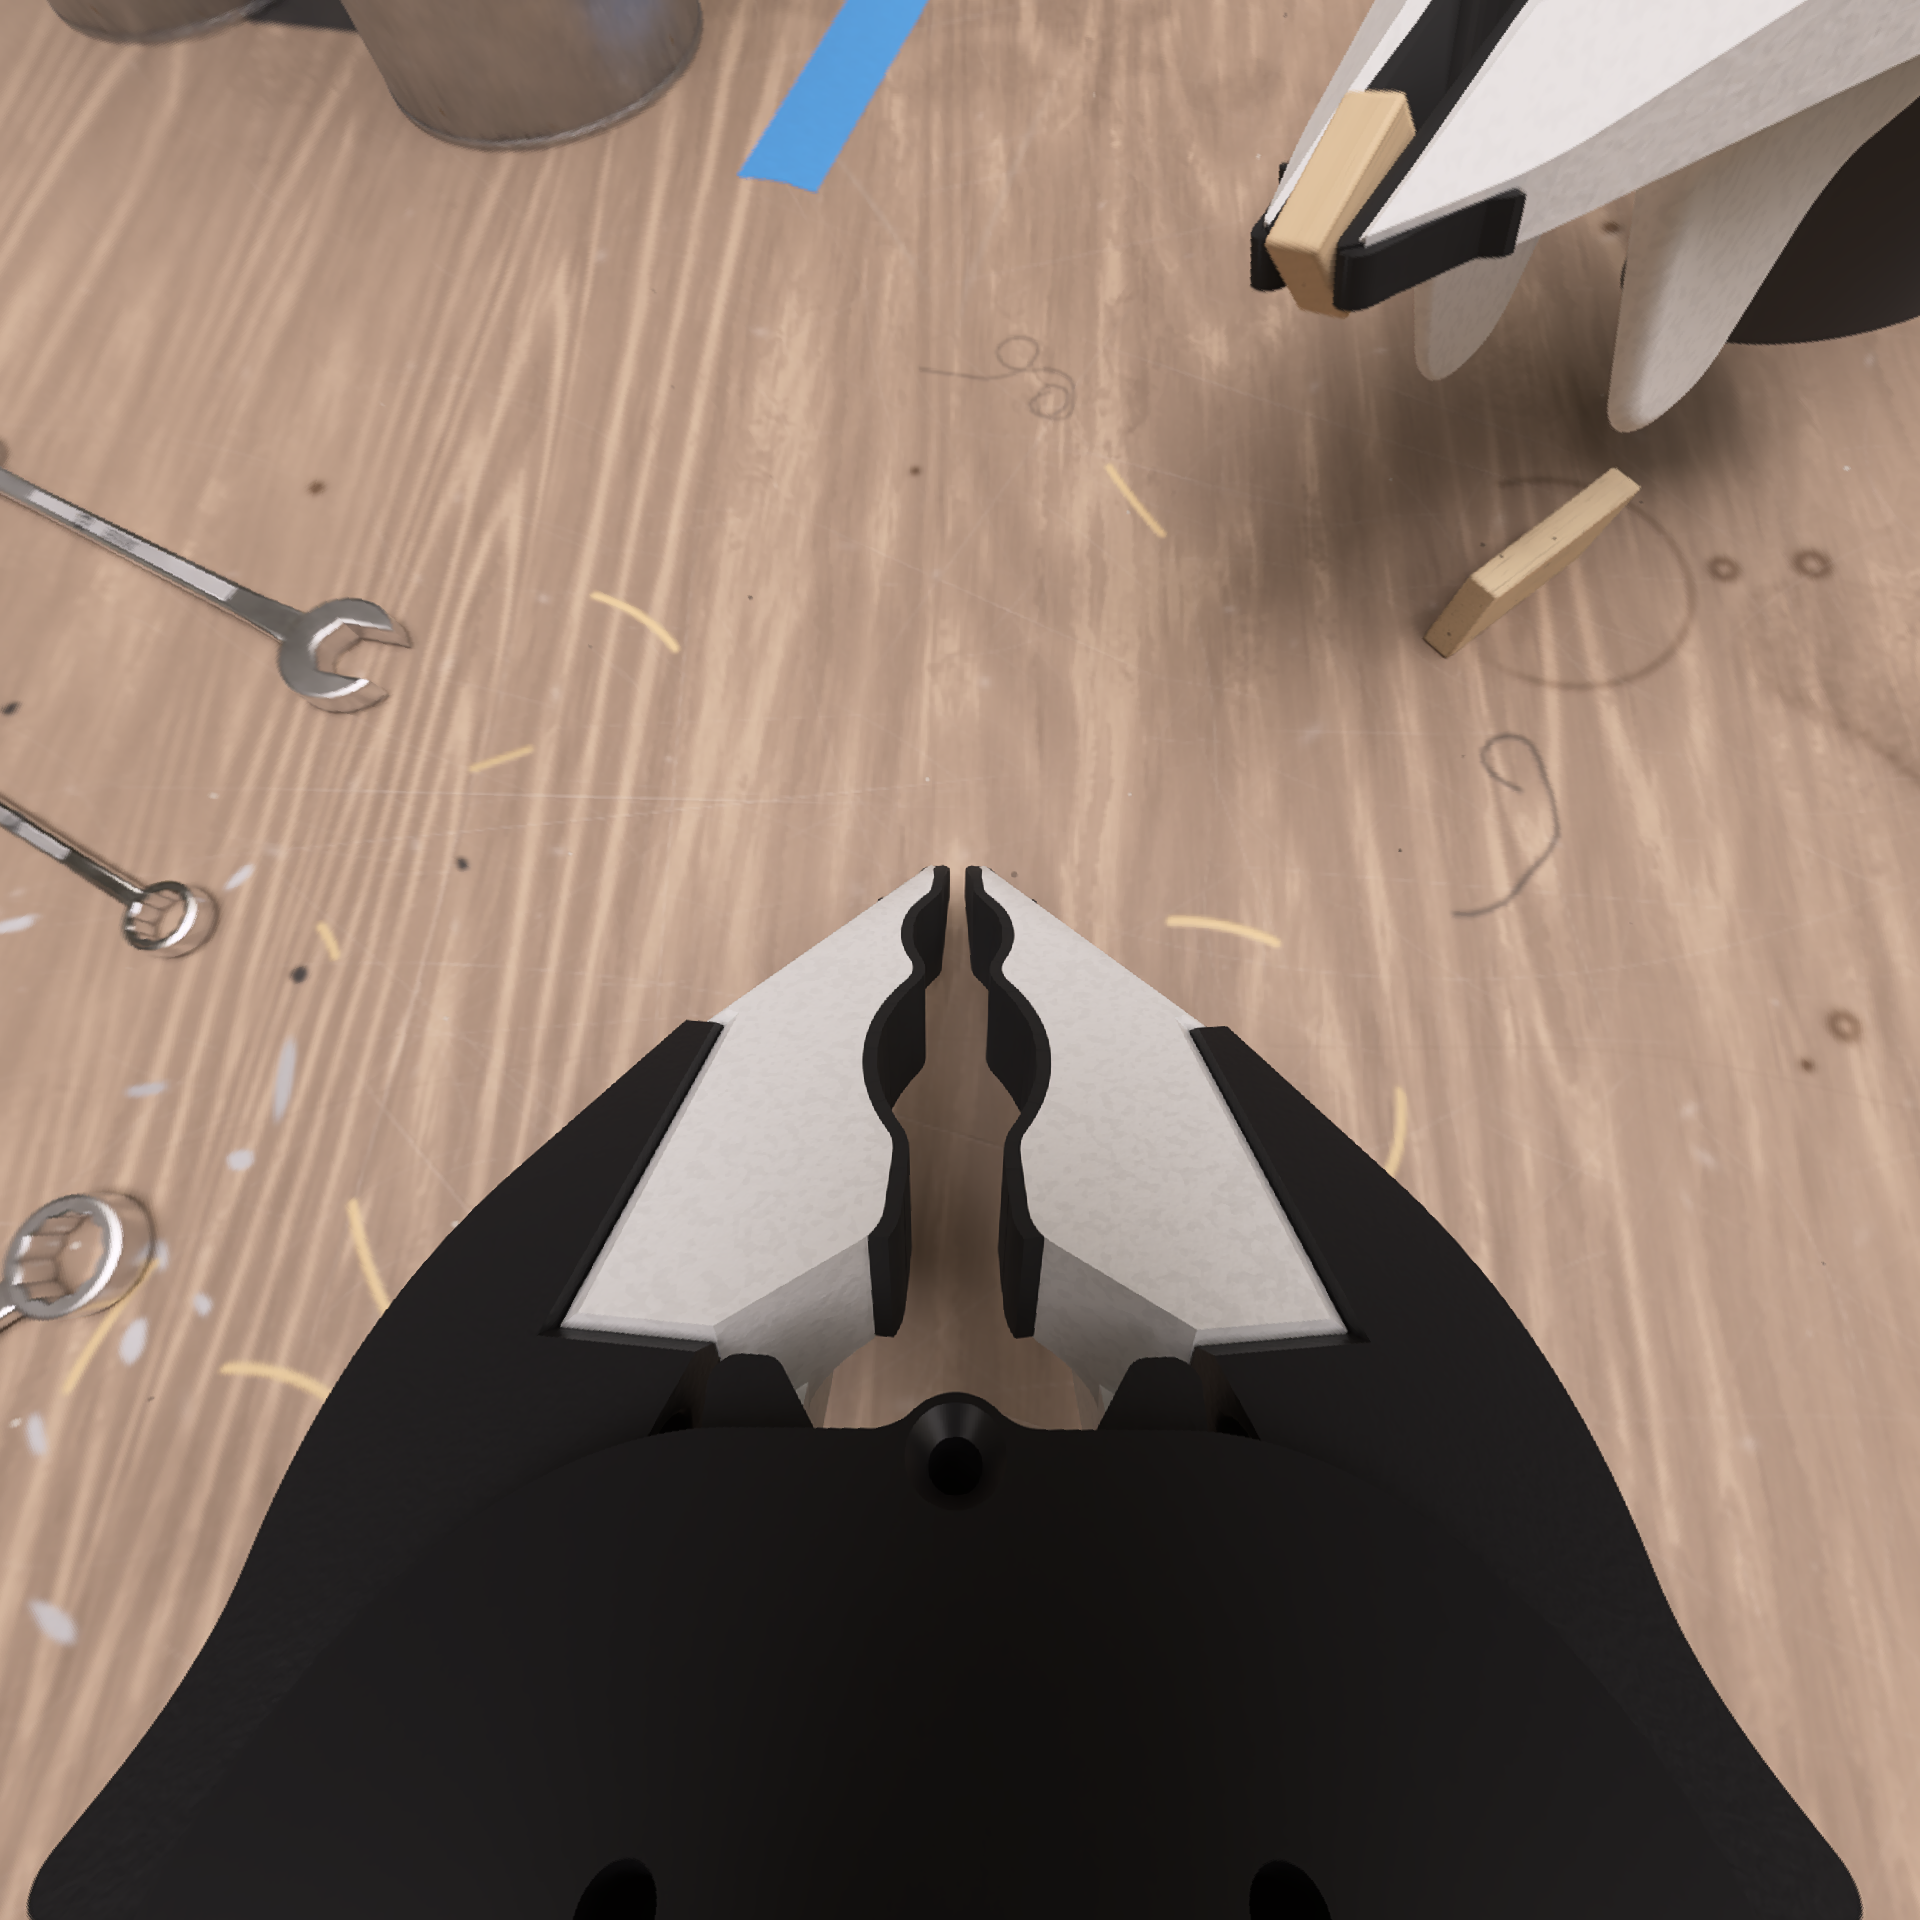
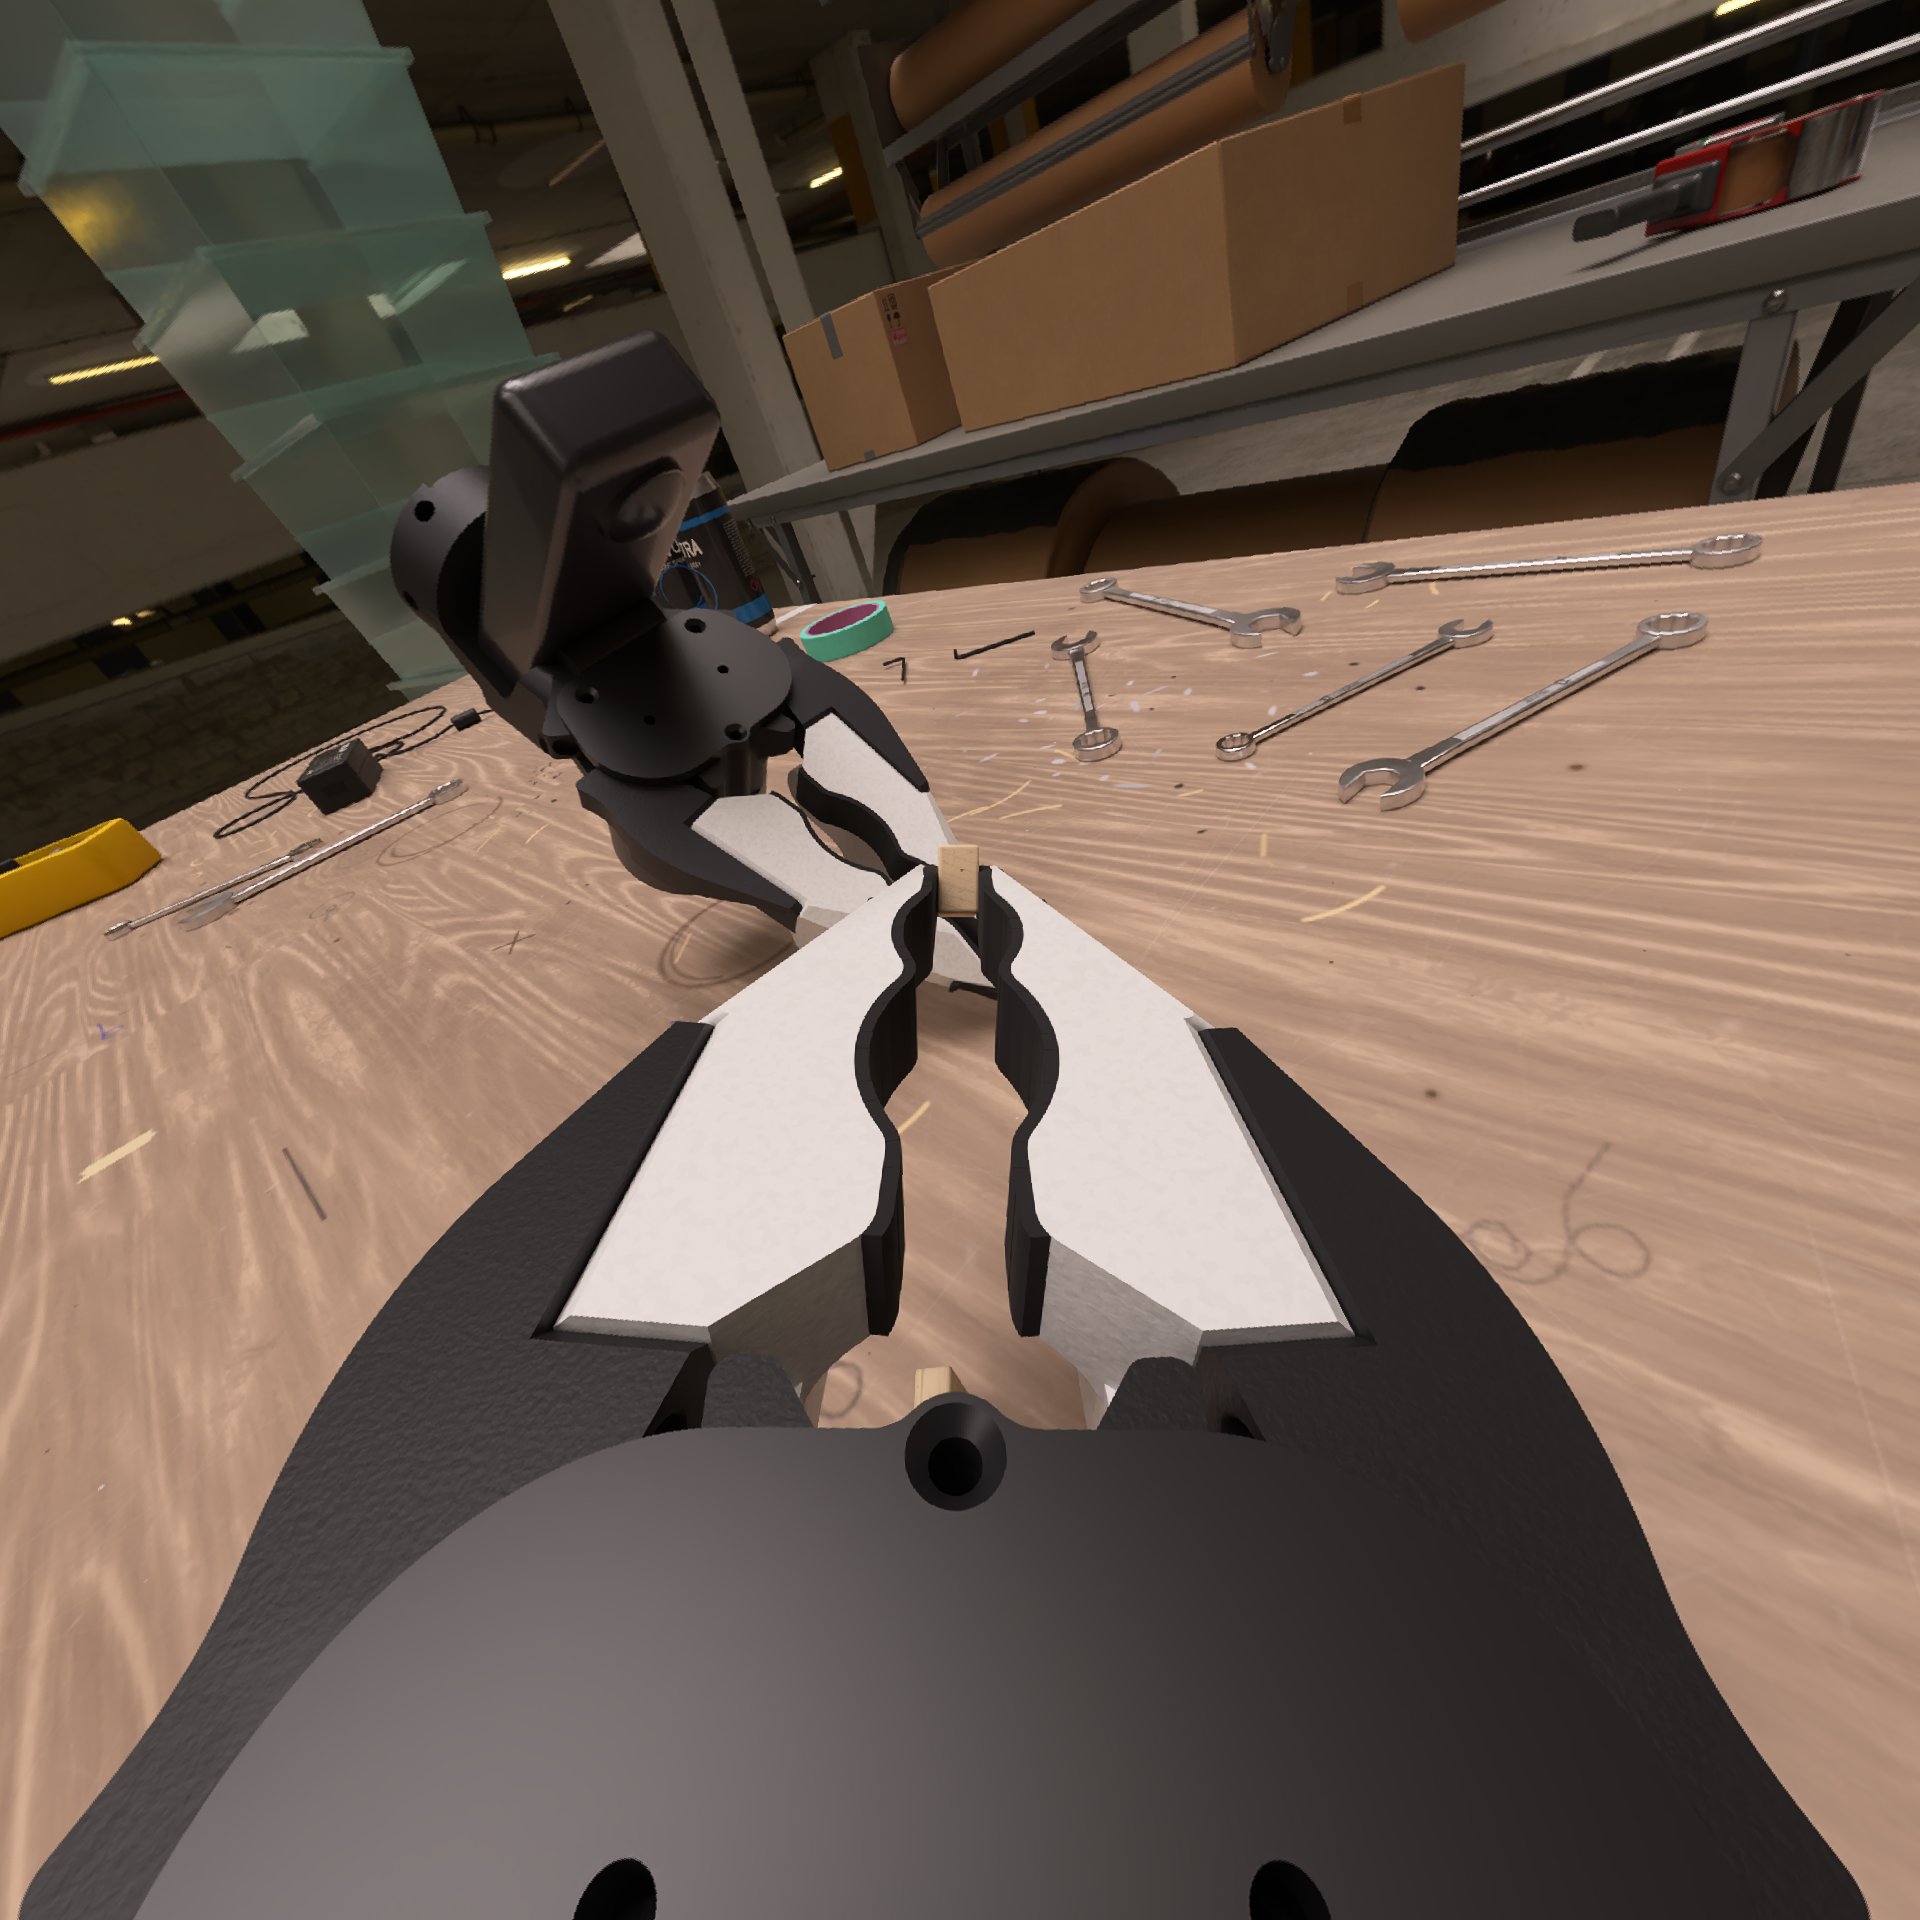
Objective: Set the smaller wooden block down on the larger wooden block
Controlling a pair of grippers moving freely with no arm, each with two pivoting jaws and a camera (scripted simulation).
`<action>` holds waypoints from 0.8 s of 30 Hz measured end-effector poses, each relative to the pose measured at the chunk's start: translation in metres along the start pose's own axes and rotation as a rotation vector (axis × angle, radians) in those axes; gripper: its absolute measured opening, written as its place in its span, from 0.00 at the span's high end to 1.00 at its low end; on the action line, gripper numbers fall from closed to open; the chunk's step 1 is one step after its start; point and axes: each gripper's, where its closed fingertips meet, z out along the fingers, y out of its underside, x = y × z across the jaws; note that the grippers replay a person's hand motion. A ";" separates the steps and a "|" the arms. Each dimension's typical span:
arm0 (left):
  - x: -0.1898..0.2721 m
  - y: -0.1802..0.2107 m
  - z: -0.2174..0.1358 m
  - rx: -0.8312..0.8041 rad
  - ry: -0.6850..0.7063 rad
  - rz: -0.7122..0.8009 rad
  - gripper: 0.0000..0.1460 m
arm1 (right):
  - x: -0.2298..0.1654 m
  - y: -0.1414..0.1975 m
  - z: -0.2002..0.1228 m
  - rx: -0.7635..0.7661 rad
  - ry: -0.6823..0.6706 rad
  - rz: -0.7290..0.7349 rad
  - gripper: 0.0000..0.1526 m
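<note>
In the left wrist view, three chrome wrenches [image 1: 312, 649] lie along the left edge of the wooden table [image 1: 727, 520], and a strip of blue tape [image 1: 831, 88] lies at the far middle. The left gripper [image 1: 958, 873] hangs above bare table in the middle, its tips pressed almost together with only a thin slit between them and nothing in it. To the far right the right gripper [image 1: 1311, 244] pinches the smaller wooden block [image 1: 1340, 197] at its tips, lifted clear of the table. Below and right of it the larger wooden block [image 1: 1527, 566] lies flat on the table, well apart from the left gripper.

In the right wrist view, the left gripper [image 2: 894, 883] sits just left of and beyond the small block [image 2: 957, 878], which stands clamped between the near fingertips. A sliver of the larger block [image 2: 938, 1387] shows under the near body. More wrenches [image 2: 1507, 707] lie at the far right.
</note>
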 end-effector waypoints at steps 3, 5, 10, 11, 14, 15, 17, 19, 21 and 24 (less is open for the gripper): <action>0.002 0.005 0.003 -0.009 0.045 -0.036 0.98 | 0.000 0.000 0.000 -0.003 -0.002 0.007 0.96; 0.002 0.006 0.003 -0.005 0.059 -0.048 0.97 | 0.000 0.001 0.000 -0.005 0.000 0.005 0.96; 0.003 0.009 0.004 -0.022 0.048 -0.026 0.98 | 0.000 0.002 0.001 -0.012 0.001 0.001 0.96; 0.003 0.009 0.005 -0.023 0.049 -0.026 0.98 | 0.000 0.001 0.001 -0.011 0.002 0.001 0.96; 0.003 0.009 0.004 -0.023 0.055 -0.033 0.98 | 0.000 0.002 0.001 -0.011 0.003 0.001 0.96; 0.003 0.009 0.004 -0.025 0.057 -0.034 0.98 | 0.000 0.002 0.001 -0.012 0.002 0.001 0.96; 0.003 0.009 0.004 -0.029 0.058 -0.033 0.98 | 0.000 0.002 0.001 -0.012 -0.003 0.006 0.96; 0.003 0.009 0.004 -0.030 0.061 -0.034 0.98 | 0.001 0.001 0.000 -0.004 -0.006 0.015 0.96; 0.003 0.009 0.004 -0.031 0.065 -0.038 0.98 | 0.001 0.001 0.000 0.001 -0.006 0.021 0.96; 0.003 0.009 0.004 -0.033 0.068 -0.040 0.98 | 0.001 0.001 0.000 -0.005 -0.007 0.022 0.96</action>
